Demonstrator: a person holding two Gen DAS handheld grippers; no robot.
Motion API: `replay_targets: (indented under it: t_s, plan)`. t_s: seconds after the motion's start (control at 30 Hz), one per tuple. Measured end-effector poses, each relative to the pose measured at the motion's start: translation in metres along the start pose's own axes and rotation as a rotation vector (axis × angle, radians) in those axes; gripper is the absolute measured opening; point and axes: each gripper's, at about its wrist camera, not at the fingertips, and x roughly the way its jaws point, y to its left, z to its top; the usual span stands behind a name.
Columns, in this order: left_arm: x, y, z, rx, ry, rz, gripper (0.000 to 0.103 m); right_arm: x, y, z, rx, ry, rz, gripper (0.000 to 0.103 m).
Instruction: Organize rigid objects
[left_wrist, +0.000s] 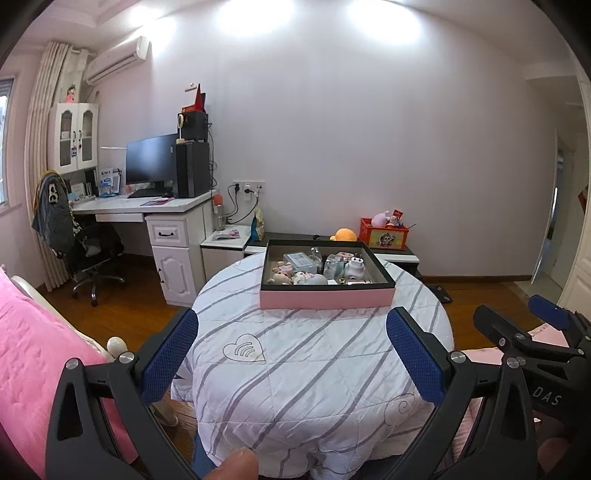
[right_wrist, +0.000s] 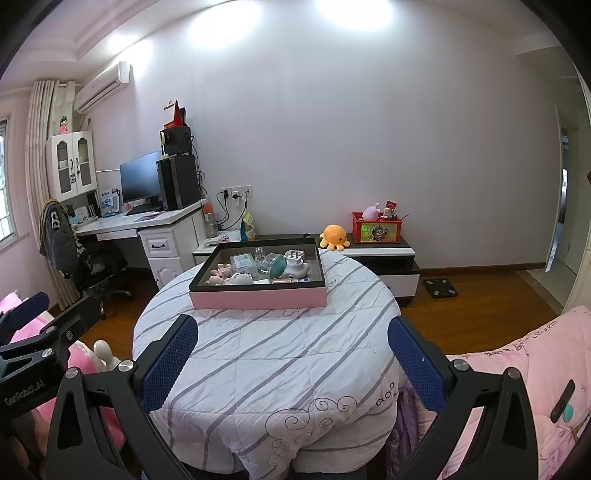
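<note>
Hovering wide open and empty, left gripper (left_wrist: 291, 354) and right gripper (right_wrist: 291, 363) sit low in frame; small rigid items already lie in the pink tray (right_wrist: 258, 298) at centre, fitting either unpacking or finished tidying.

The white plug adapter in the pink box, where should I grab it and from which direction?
Grip the white plug adapter across its rounded body, coming from above: the pink box walls block a side approach and neighbouring items crowd it. Both tools are open and well short of it.
</note>
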Motion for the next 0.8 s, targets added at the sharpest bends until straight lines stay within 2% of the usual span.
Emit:
replay_targets:
  t_s: [0.8]
  plan:
    - [-0.002,0.0008,-0.0007,-0.002,-0.008,0.006,0.103,0.0019,0.005,-0.0014,-0.019,-0.009,-0.006,0.103]
